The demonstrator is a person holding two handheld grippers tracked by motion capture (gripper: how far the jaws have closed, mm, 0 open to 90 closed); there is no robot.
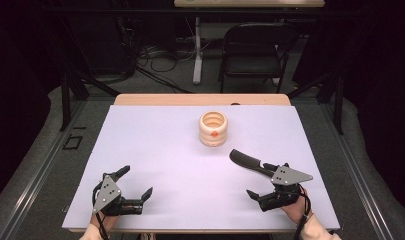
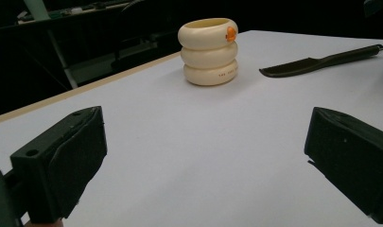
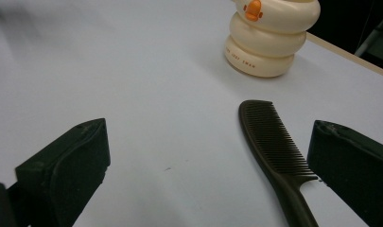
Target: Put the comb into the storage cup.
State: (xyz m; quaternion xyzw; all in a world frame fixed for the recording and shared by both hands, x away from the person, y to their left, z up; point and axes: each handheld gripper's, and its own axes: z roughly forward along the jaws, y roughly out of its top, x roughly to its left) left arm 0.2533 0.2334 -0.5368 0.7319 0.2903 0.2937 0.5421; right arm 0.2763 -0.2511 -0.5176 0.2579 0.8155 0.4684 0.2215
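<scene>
1. The black comb [image 1: 247,162] lies flat on the white table [image 1: 155,150], its long axis running from near the cream ringed cup [image 1: 213,128] towards the right gripper [image 1: 270,186].
2. That gripper is nearer; its jaws are spread wide and empty, with the comb's handle between them, nearer one jaw.
3. The left gripper [image 1: 132,182] is also wide open and holds nothing, well apart.
4. Open tabletop surrounds the comb; the near edge lies close behind both grippers.
</scene>
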